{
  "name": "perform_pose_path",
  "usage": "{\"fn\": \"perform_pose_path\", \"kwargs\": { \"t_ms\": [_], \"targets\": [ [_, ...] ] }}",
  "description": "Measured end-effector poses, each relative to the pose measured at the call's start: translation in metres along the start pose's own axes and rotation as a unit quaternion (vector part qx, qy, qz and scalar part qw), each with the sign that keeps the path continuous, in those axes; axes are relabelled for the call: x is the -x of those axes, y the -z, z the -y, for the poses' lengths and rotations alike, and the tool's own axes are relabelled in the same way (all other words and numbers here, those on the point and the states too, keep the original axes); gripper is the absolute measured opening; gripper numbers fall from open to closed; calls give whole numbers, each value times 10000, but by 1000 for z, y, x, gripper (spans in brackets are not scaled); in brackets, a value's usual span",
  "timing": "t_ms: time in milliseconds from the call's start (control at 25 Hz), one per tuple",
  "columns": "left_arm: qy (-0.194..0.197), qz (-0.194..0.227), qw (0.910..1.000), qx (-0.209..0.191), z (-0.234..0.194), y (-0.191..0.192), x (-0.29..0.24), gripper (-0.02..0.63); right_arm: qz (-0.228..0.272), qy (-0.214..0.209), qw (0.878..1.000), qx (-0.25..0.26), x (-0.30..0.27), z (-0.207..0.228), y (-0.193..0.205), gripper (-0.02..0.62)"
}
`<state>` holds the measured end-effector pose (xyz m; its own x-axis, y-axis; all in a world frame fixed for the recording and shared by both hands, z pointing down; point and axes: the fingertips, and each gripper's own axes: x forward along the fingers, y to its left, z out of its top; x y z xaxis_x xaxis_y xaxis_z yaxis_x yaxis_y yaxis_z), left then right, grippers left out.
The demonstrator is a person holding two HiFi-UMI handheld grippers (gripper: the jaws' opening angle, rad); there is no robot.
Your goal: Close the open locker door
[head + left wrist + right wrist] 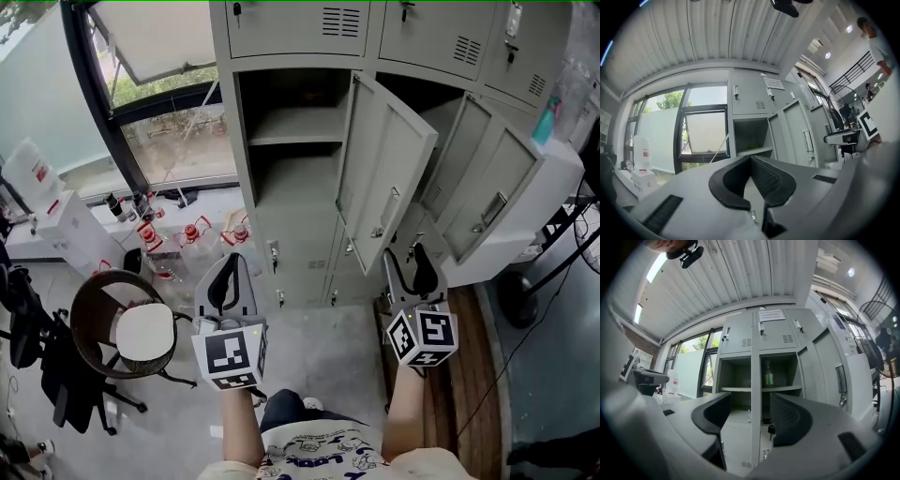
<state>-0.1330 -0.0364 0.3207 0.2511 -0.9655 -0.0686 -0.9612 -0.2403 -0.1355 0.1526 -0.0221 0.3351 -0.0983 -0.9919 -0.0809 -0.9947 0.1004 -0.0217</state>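
A bank of grey lockers [309, 141] stands ahead. Its left middle compartment [291, 122] is open and bare, and its door [386, 173] swings out toward me. Further right a second door [487, 202] also hangs open. My left gripper [225, 284] is held low in front of the lockers, well short of them, and its pads meet with nothing held [751, 159]. My right gripper [412, 272] is below the swung-out door, jaws apart and empty [750, 404]. The right gripper view shows two open compartments, a green bottle [768, 376] in the right one, and an open door [829, 376].
A round dark chair [127, 328] stands at my left on the grey floor. Small red-capped bottles [187, 230] lie below the window [169, 103]. A white box [66, 230] is at far left, and a white machine [553, 187] crowds the right beside the open doors.
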Motion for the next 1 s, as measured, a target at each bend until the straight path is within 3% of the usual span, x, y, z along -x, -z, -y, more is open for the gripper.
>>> {"fn": "perform_pose_path", "kwargs": {
  "t_ms": [320, 400, 1000],
  "targets": [
    [-12, -88, 9999, -54, -3, 6, -21, 3, 14, -65, 10000, -9, -26, 1, 3, 256],
    [24, -55, 10000, -58, -5, 7, -29, 3, 38, -50, 10000, -13, -31, 2, 4, 212],
    [383, -61, 9992, 0, -19, 16, -90, 3, -62, 242, 9996, 143, -72, 5, 10, 212]
  ]
}}
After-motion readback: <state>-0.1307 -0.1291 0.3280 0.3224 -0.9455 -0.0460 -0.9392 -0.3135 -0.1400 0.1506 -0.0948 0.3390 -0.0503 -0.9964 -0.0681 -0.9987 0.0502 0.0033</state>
